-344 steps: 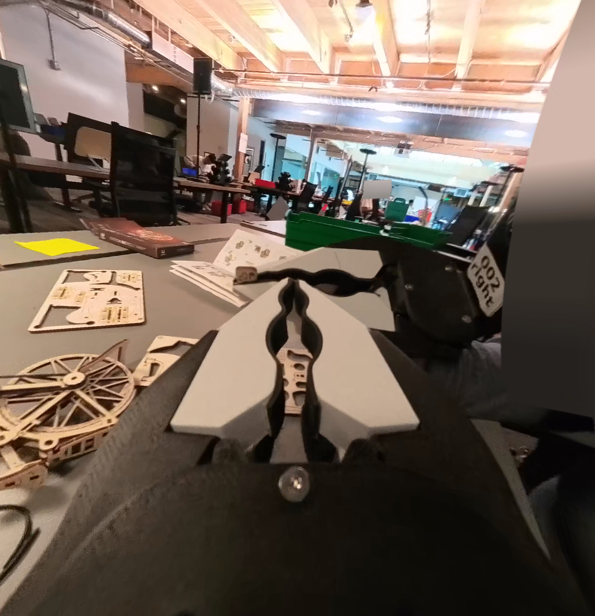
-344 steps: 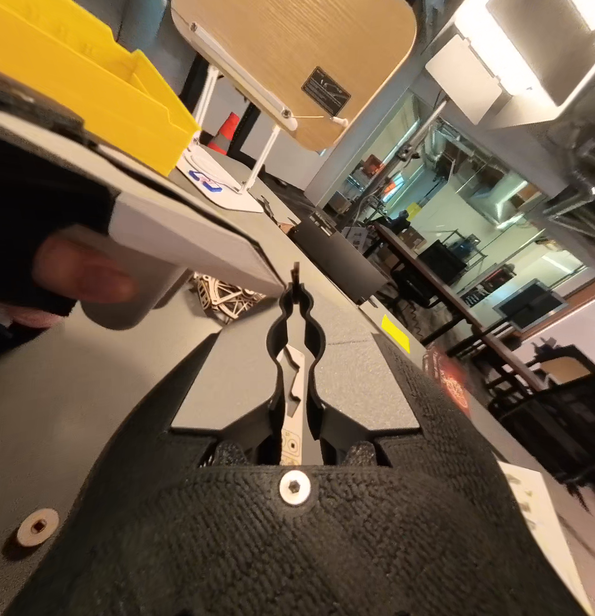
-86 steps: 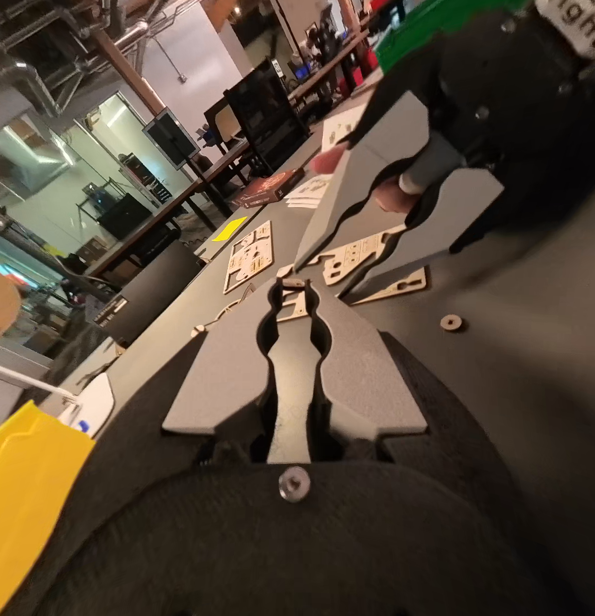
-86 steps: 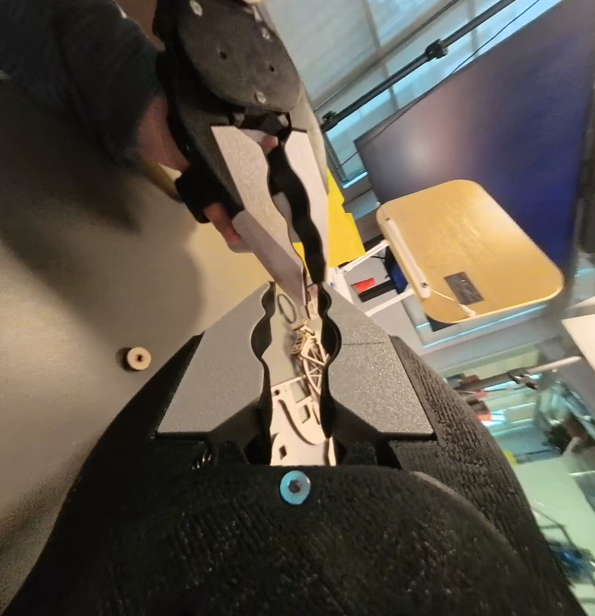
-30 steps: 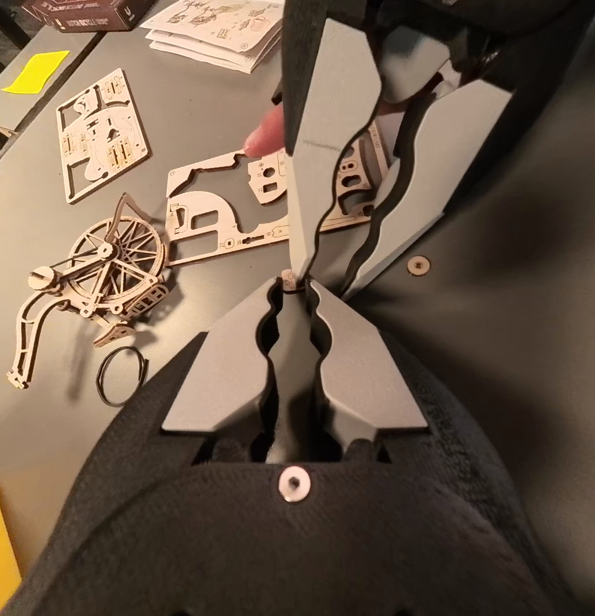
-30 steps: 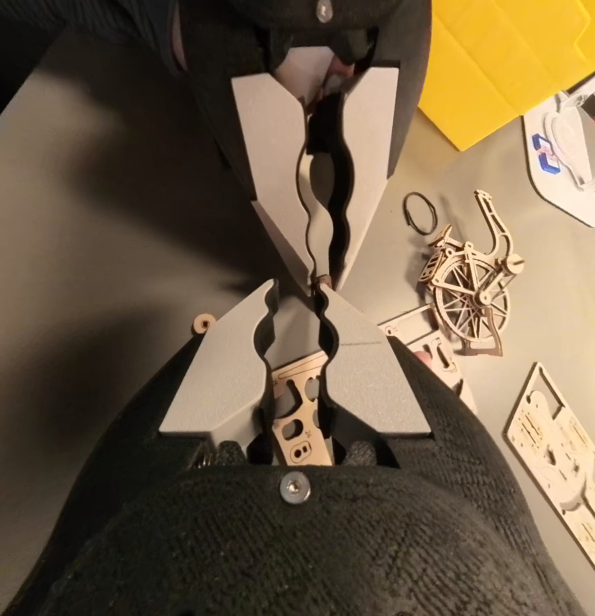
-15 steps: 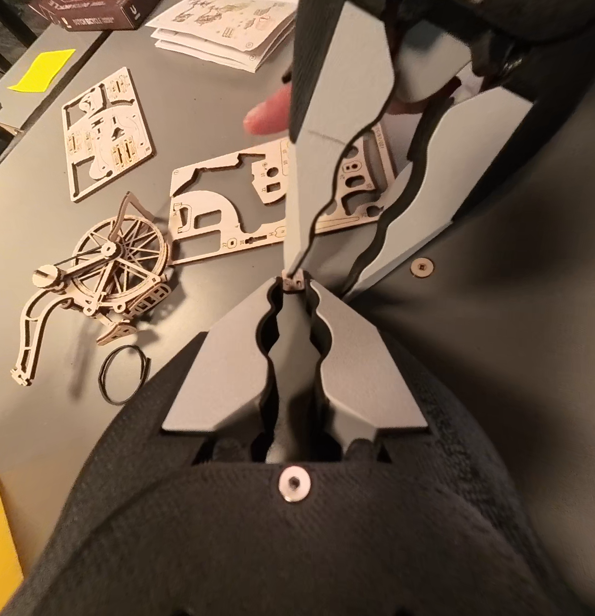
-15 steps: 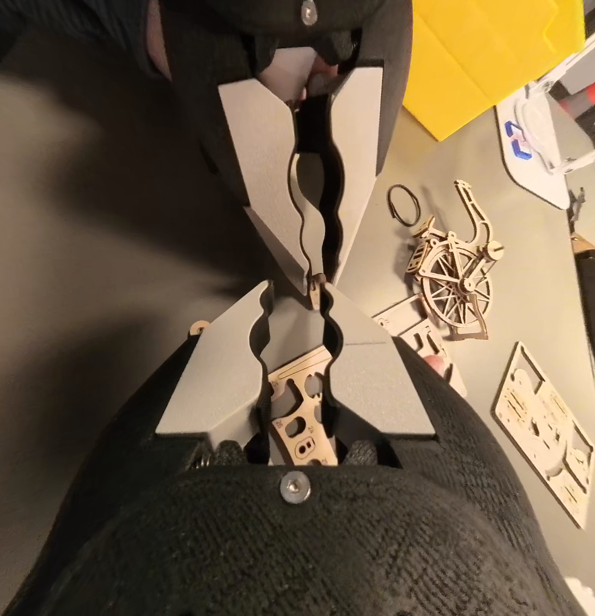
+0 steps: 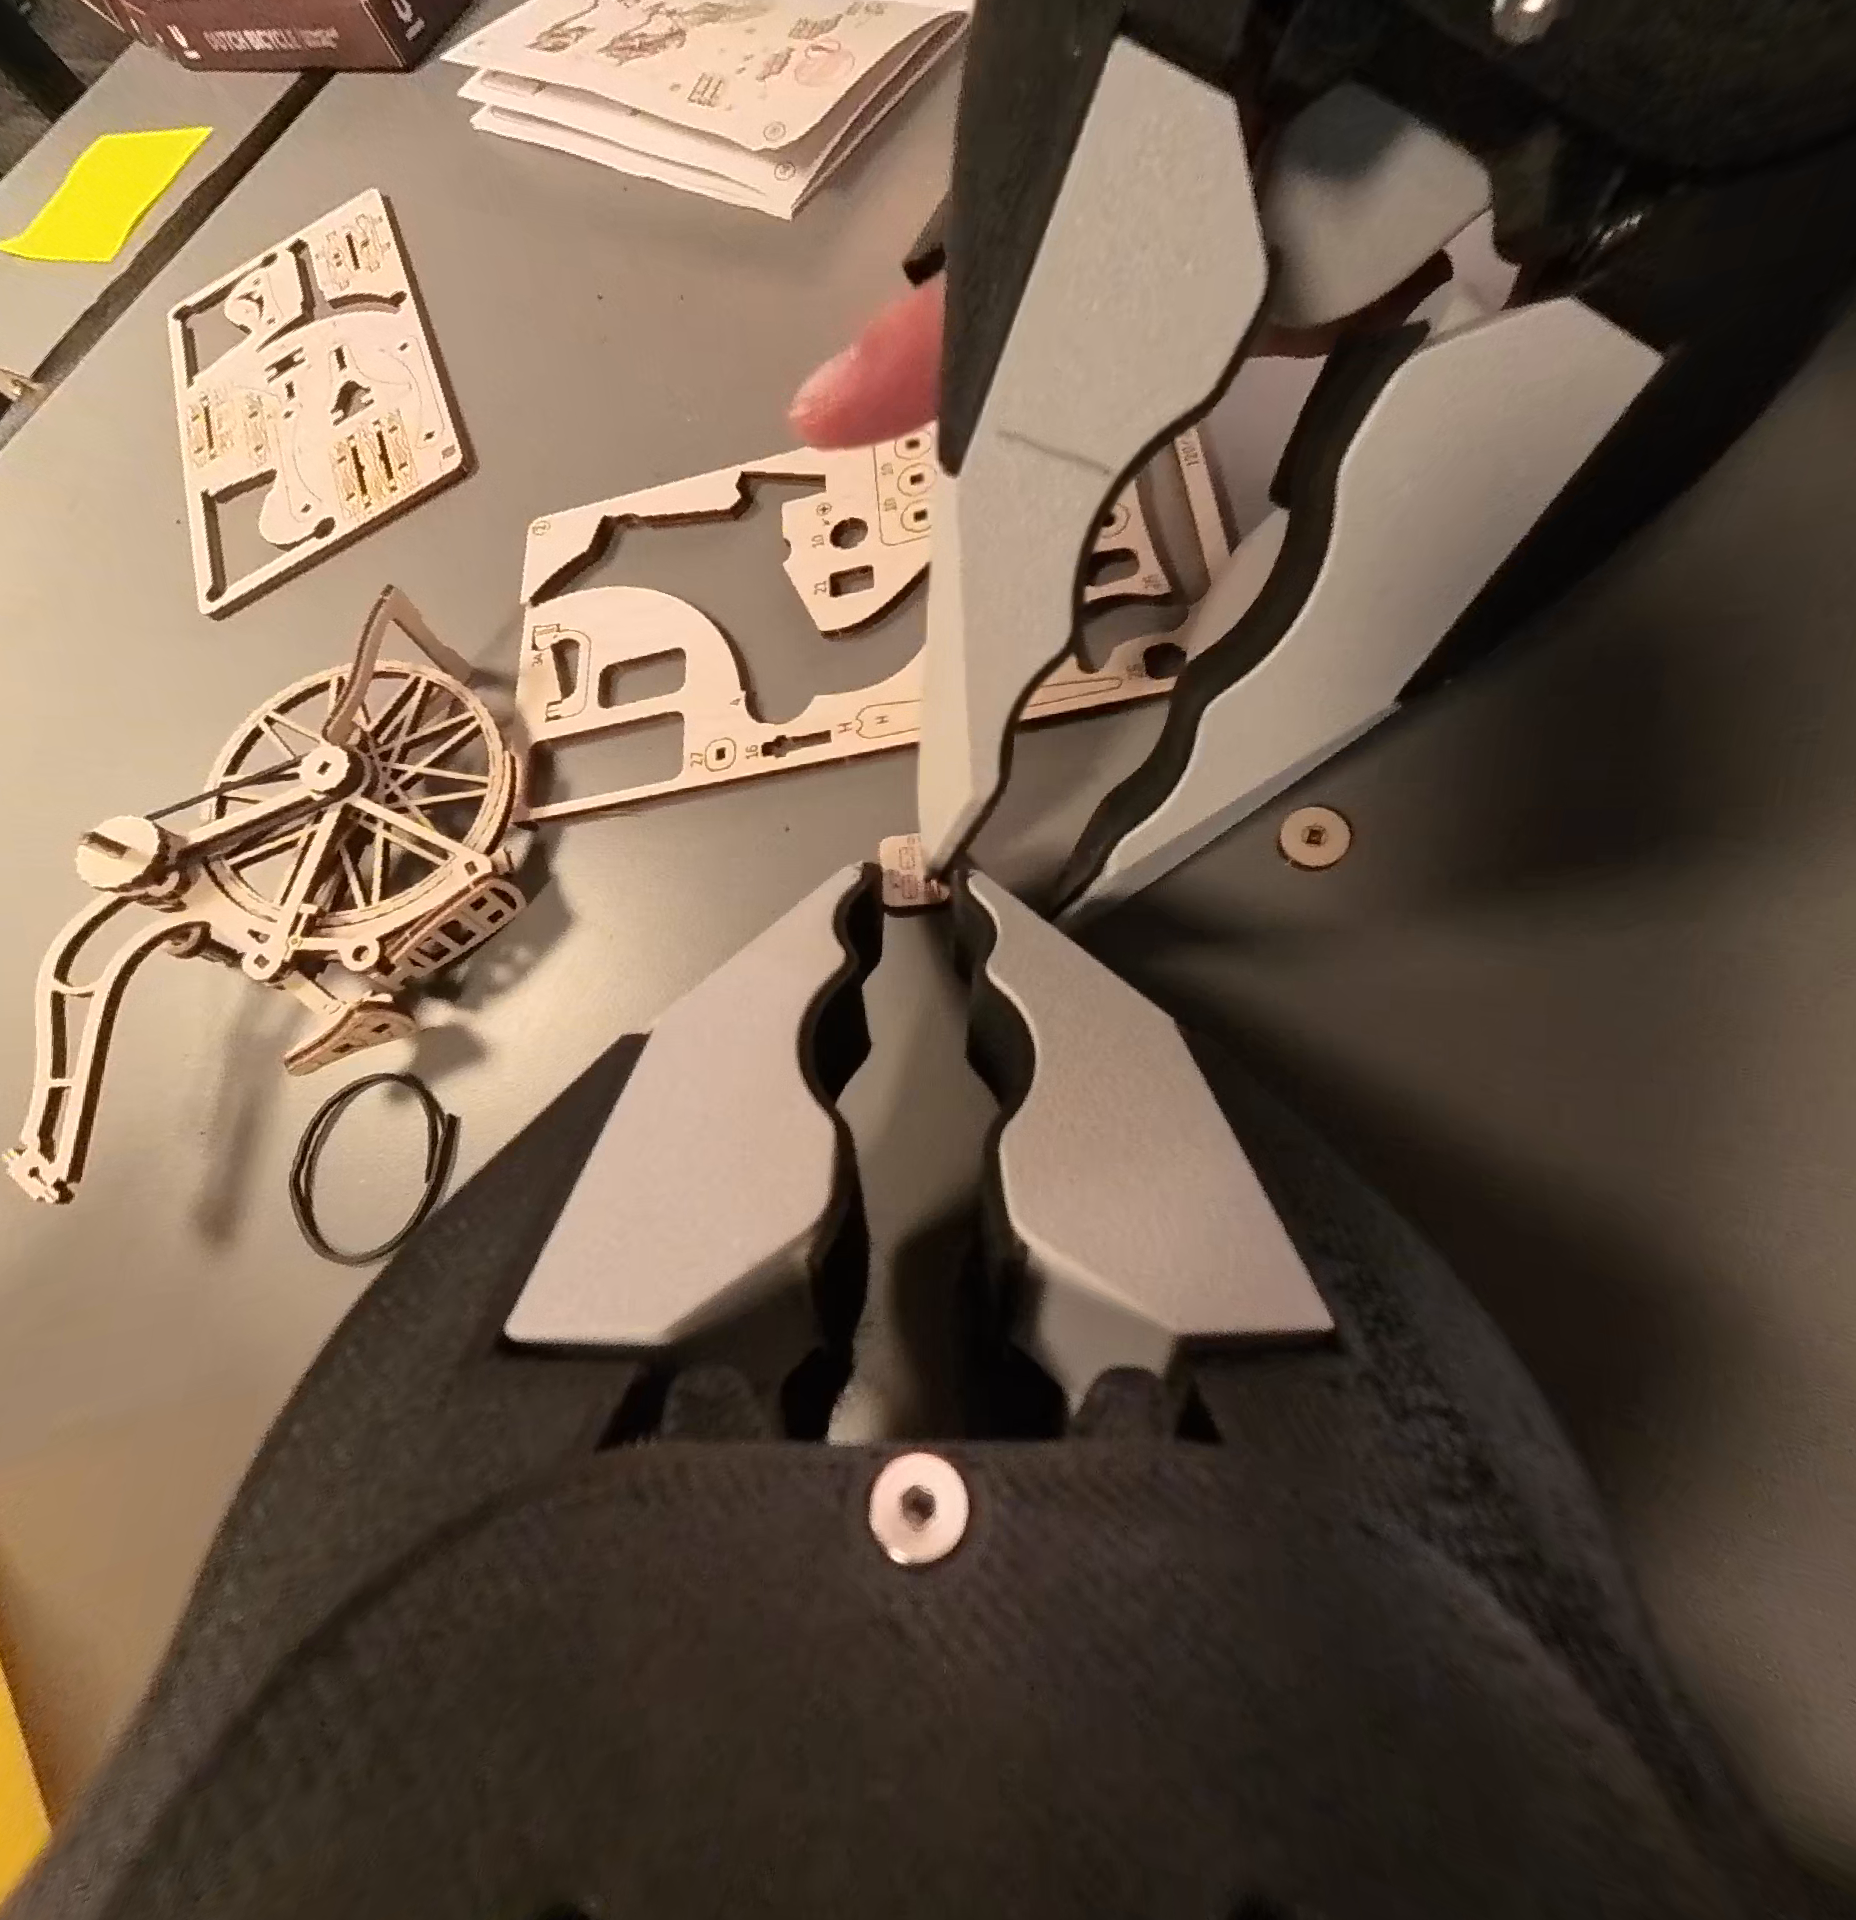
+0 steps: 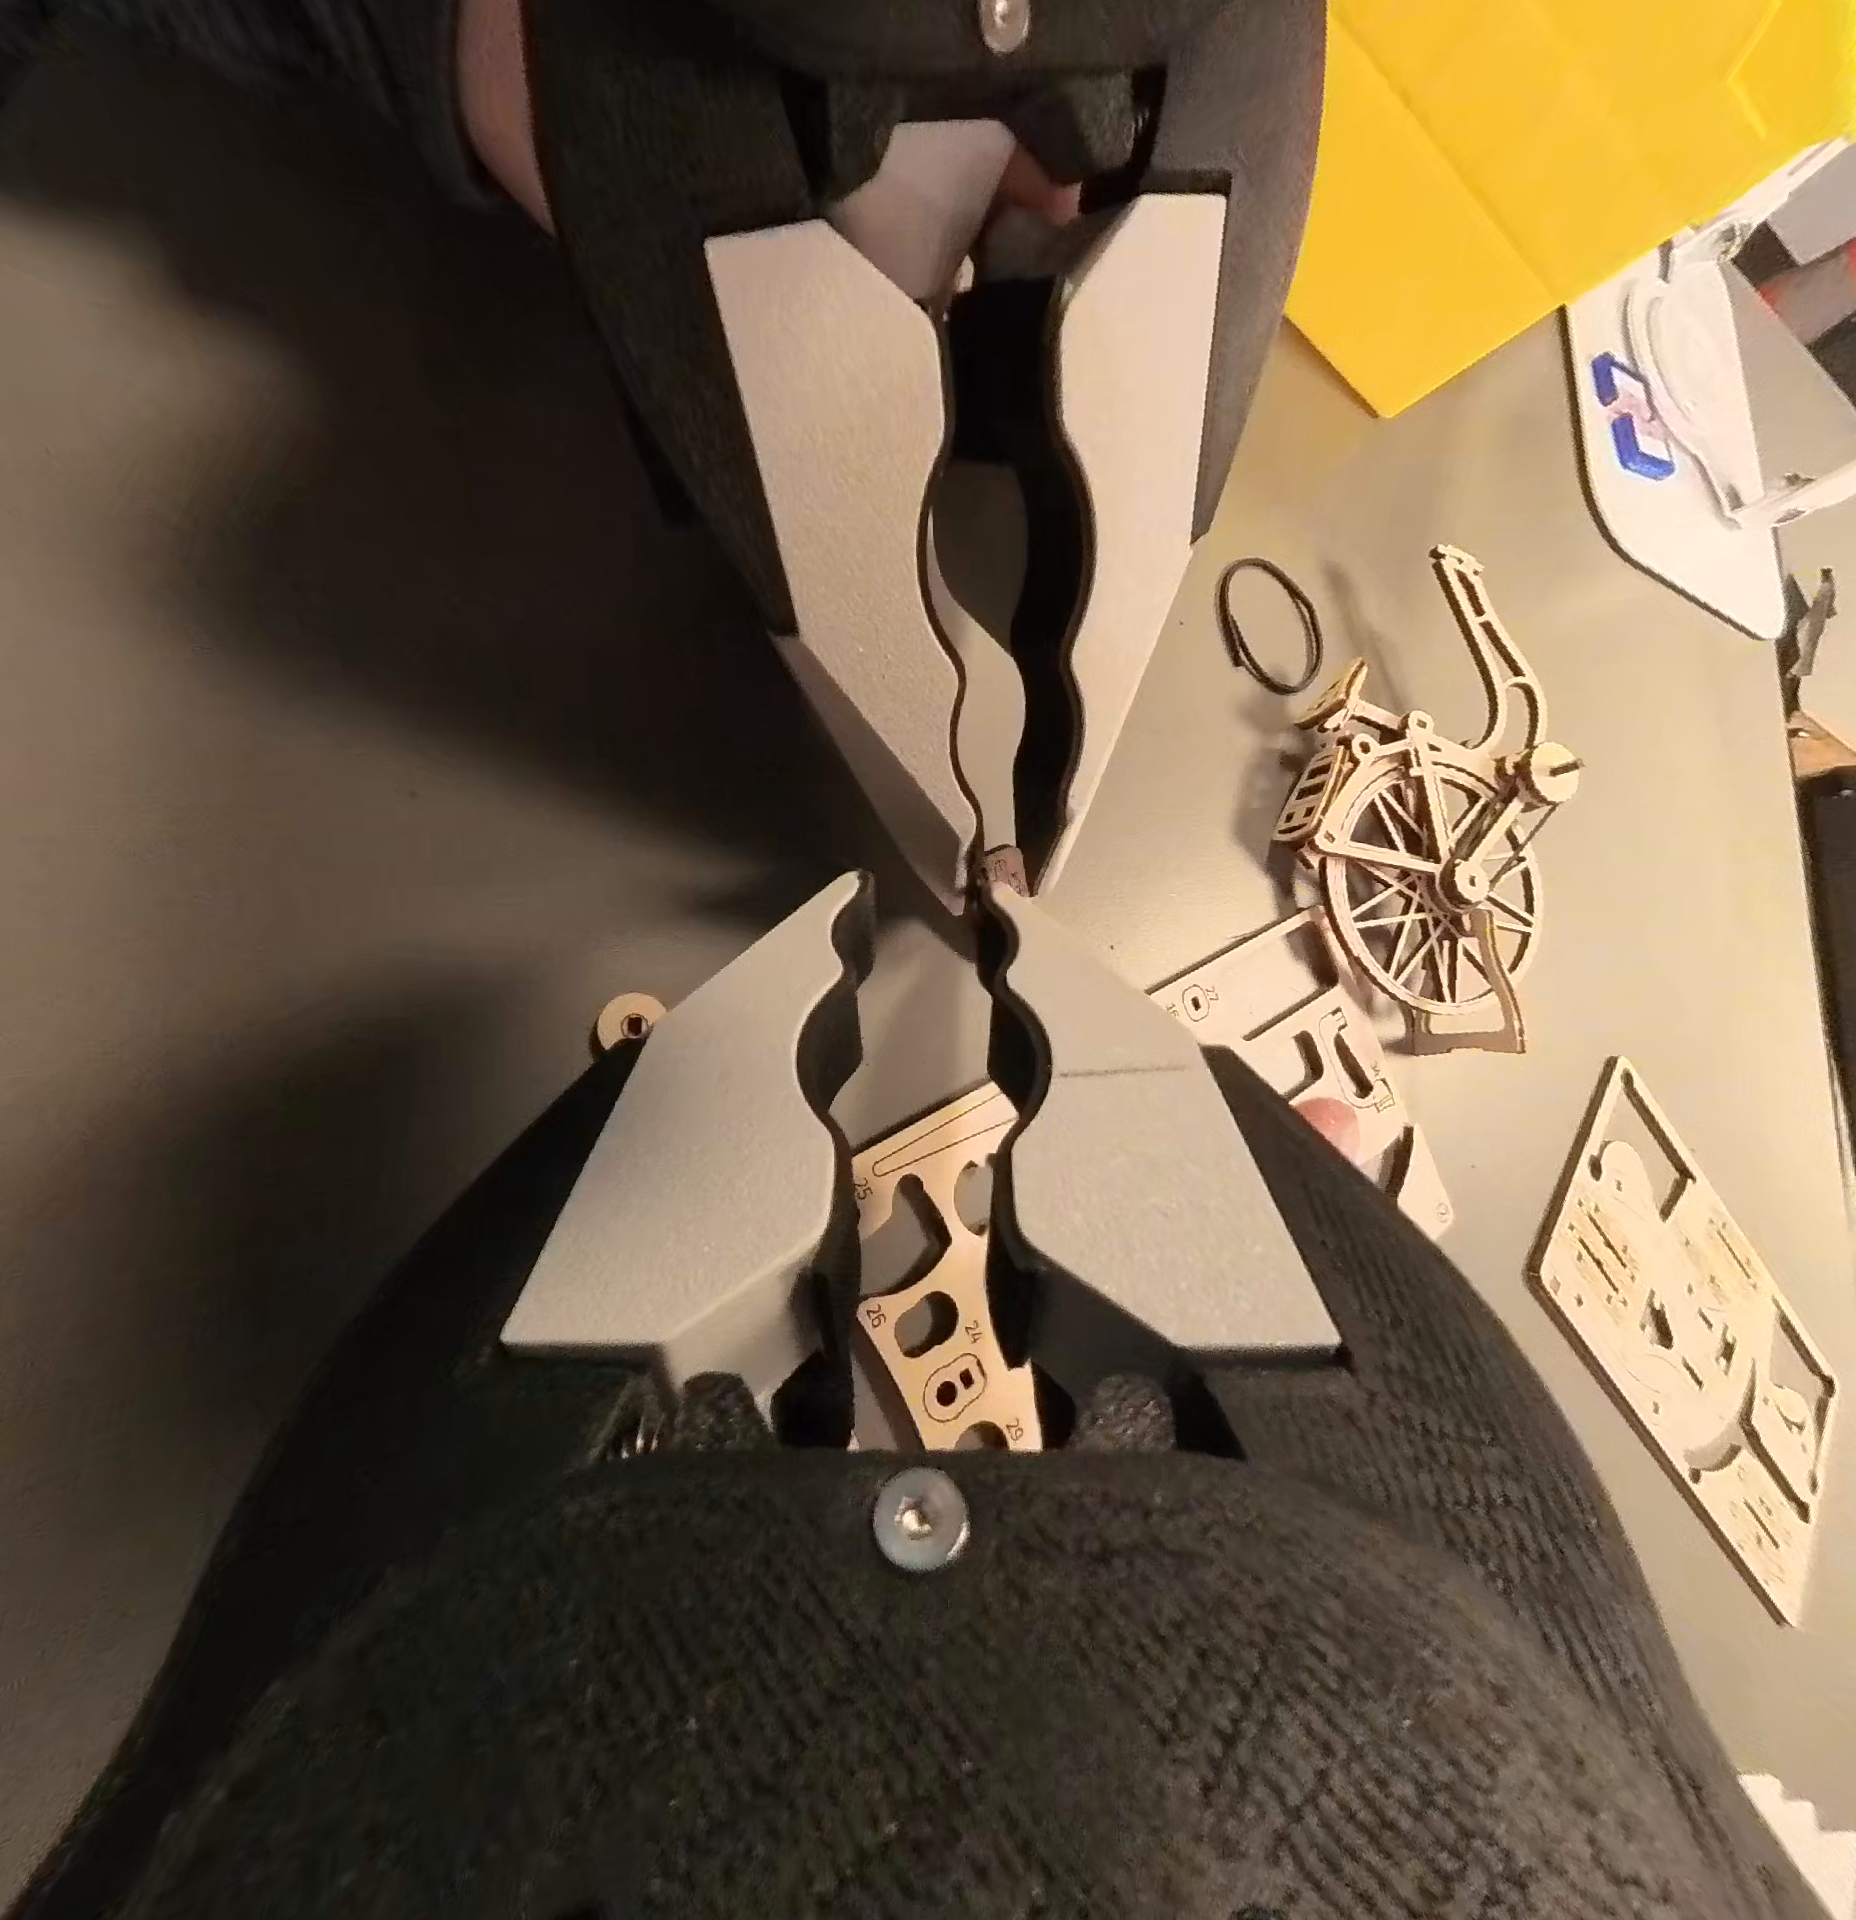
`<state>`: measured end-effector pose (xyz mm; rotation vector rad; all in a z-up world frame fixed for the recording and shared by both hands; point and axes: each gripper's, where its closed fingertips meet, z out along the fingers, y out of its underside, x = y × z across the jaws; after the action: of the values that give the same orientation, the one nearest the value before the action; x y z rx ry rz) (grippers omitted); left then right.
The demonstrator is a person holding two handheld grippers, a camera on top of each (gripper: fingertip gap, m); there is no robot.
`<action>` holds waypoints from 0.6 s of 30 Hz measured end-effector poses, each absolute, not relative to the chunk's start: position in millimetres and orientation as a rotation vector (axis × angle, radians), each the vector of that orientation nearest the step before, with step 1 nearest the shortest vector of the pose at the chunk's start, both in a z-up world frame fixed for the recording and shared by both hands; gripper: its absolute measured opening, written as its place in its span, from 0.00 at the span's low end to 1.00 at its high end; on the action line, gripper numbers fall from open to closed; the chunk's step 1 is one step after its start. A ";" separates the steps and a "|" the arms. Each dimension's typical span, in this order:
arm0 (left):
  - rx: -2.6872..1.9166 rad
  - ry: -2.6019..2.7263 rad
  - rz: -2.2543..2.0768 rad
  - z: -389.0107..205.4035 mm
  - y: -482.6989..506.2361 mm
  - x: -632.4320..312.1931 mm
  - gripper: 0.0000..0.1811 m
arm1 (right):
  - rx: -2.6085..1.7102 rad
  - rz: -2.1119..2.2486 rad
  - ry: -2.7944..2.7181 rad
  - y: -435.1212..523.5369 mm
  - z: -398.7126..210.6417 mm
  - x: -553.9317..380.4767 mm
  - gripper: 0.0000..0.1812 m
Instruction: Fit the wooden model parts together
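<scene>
My left gripper point(image 9: 913, 883) is shut on a small wooden piece point(image 9: 908, 875), pinched at the very tips of its grey fingers, above the grey table point(image 9: 1526, 1039). My right gripper point(image 10: 919, 894) faces it tip to tip and is open and empty. One of its fingertips point(image 9: 955, 831) touches the small piece. In the right wrist view the left gripper point(image 10: 1002, 868) comes down from above with the piece point(image 10: 1002, 860). A partly built wooden bicycle model point(image 9: 311, 831) lies on the table to the side and also shows in the right wrist view point(image 10: 1423, 831).
A cut-out wooden part sheet point(image 9: 633, 758) lies under the right gripper, a second sheet point(image 9: 311, 405) farther off. A black rubber band point(image 9: 373, 1164), a small wooden washer point(image 9: 1313, 836), an instruction booklet point(image 9: 695, 83) and a yellow bin point(image 10: 1526, 156) are on the table. A person's fingertip point(image 9: 862, 364) shows. The tips of both grippers are at nearly the same place. My right tips are roughly 5 centimeters from the small wooden washer point(image 9: 1313, 836). My right wrist view point(image 10: 631, 1014) looks at it from another angle.
Earlier each gripper held a flat wooden part in its jaws. Both have since turned to look down at the table and the right one has opened. Over the last second they stay tip to tip.
</scene>
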<state>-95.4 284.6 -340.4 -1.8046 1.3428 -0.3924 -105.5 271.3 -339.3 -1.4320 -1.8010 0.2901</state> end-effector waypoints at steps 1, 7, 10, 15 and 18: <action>-1.806 1.343 -0.395 -340.5 284.6 -95.4 0.07 | -1.424 0.285 -1.805 271.2 -339.2 -105.6 0.09; -1.812 1.340 -0.402 -340.5 284.8 -95.3 0.07 | -1.430 0.282 -1.790 272.5 -339.5 -108.0 0.08; -1.815 1.340 -0.404 -340.7 284.9 -95.3 0.07 | -1.451 0.289 -1.788 272.6 -339.8 -107.9 0.08; -1.825 1.337 -0.408 -341.1 285.5 -94.0 0.07 | -1.510 0.298 -1.775 273.0 -340.5 -107.4 0.08; -1.841 1.331 -0.420 -341.8 285.9 -93.6 0.06 | -1.549 0.336 -1.753 273.3 -341.0 -107.6 0.08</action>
<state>-93.6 285.9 -341.8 -1.8414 1.3314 -0.4199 -107.6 273.3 -341.0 -1.5486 -1.7528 0.3357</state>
